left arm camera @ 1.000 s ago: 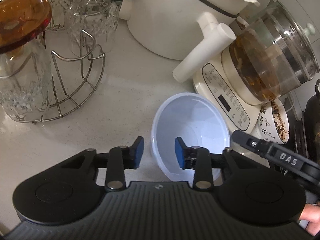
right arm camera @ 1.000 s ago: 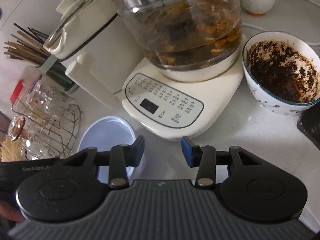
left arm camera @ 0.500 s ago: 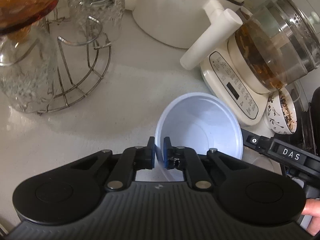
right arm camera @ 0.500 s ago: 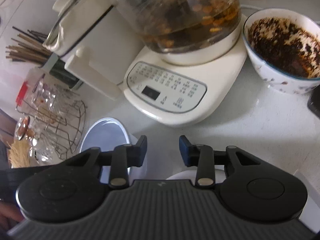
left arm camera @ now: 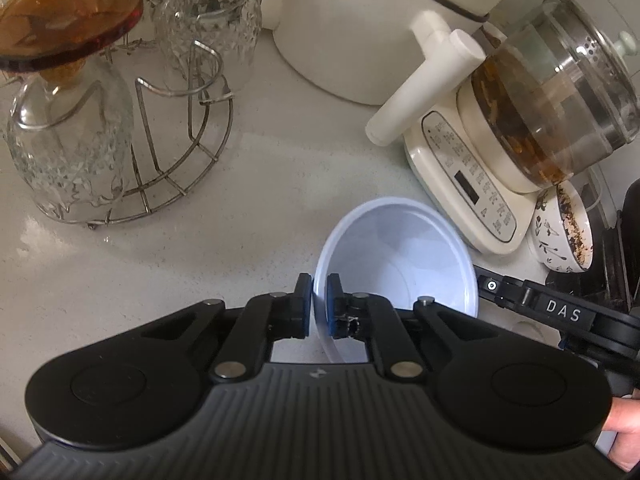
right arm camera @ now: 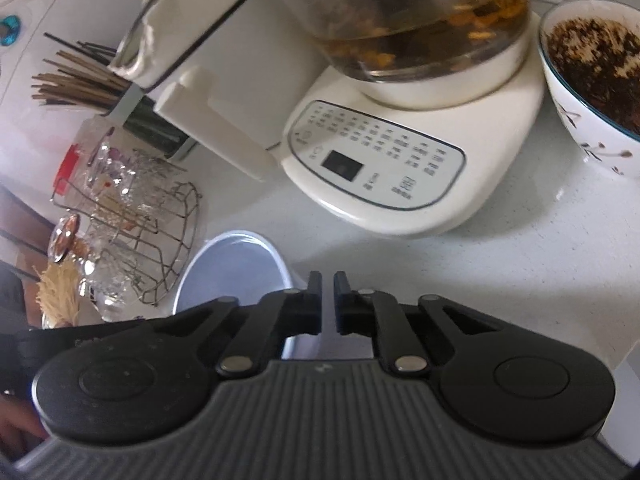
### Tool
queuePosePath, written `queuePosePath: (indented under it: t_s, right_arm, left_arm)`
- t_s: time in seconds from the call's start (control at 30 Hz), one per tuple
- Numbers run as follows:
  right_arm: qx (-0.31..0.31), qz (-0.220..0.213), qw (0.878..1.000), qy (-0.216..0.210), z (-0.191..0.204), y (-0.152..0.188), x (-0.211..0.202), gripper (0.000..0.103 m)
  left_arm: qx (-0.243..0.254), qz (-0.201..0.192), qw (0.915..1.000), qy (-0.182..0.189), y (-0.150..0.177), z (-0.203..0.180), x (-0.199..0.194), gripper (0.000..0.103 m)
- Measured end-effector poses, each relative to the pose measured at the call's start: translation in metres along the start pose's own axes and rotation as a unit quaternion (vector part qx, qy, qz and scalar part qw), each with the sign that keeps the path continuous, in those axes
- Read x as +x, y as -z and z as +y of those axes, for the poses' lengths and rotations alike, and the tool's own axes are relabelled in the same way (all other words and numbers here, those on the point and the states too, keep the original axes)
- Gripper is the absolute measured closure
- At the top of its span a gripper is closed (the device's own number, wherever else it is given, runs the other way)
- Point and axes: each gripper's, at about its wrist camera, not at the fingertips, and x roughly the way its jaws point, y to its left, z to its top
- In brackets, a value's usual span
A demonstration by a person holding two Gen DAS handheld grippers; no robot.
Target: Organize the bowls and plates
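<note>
Fingers of the left gripper [left arm camera: 319, 305] are clamped on the near-left rim of the white plastic bowl [left arm camera: 404, 252]: one blue pad outside the wall, the other inside, w/ only the thin wall between. Bowl mouth is turned up and tipped toward the left wrist cam; being round, no long axis can be told. It is seen on or just over the pale counter [left arm camera: 240, 184], contact not clear, just beside the kettle base [left arm camera: 468, 184] and near the wire glass rack [left arm camera: 172, 152]. It looks plain, smooth, clean inside, faint bluish tint.

Right gripper [right arm camera: 327, 302] fingers are drawn nearly together, a narrow gap left, nothing seen held; whether fully shut can't be told. Bowl lies left of them, partly hidden. A dirty patterned bowl [right arm camera: 592, 80] sits right of the base.
</note>
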Motion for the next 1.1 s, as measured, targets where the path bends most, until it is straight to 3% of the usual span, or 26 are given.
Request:
queuePosePath:
  t_s: [0.3, 0.63, 1.1]
  right_arm:
    - [-0.02, -0.027, 0.999, -0.009, 0.007, -0.005, -0.012, 0.097]
    - [-0.04, -0.056, 0.998, -0.015, 0.019, -0.002, -0.054, 0.097]
    - [-0.058, -0.041, 0.997, -0.013, 0.022, 0.02, -0.091, 0.097]
  left_arm:
    - [0.003, -0.023, 0.9997, 0.01, -0.003, -0.001, -0.018, 0.094]
    - [0.024, -0.05, 0.9979, 0.032, 0.004, -0.013, -0.066, 0.094]
    - [0.054, -0.027, 0.9968, 0.052, 0.031, -0.032, -0.088, 0.093]
